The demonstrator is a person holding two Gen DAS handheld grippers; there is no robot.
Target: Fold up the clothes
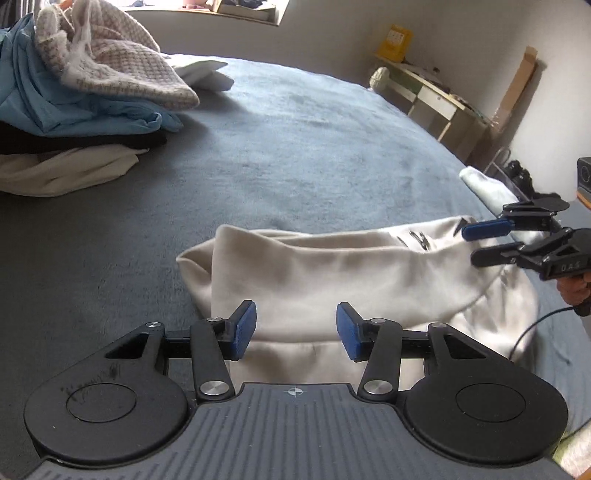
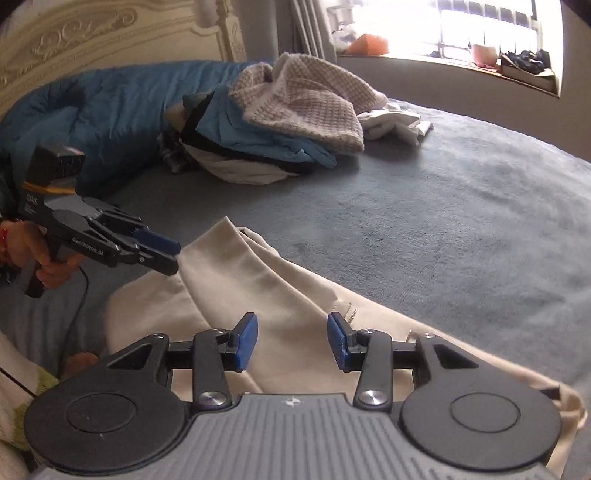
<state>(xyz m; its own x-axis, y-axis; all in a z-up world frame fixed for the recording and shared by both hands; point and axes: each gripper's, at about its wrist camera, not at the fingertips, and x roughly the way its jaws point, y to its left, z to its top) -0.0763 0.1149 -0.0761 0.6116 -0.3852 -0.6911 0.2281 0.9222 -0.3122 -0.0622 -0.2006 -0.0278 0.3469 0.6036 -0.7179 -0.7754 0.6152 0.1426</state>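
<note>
A cream garment (image 1: 332,273) lies folded over on the grey-blue bed cover (image 1: 295,147), with dark lettering near its right end. My left gripper (image 1: 295,330) hovers over its near edge, blue pads apart and nothing between them. In the right wrist view the same cream garment (image 2: 258,280) runs diagonally under my right gripper (image 2: 292,341), which is open and holds nothing. The right gripper (image 1: 471,243) also shows at the right of the left wrist view, over the garment's end. At the left of the right wrist view is the left gripper (image 2: 175,254), held by a hand.
A heap of clothes (image 1: 74,103) sits at the back left: a knitted beige piece over light blue, black and cream ones. White cloth (image 1: 207,74) lies behind it. A blue duvet (image 2: 92,122) and headboard (image 2: 74,33) are beyond. A shelf (image 1: 436,99) stands by the wall.
</note>
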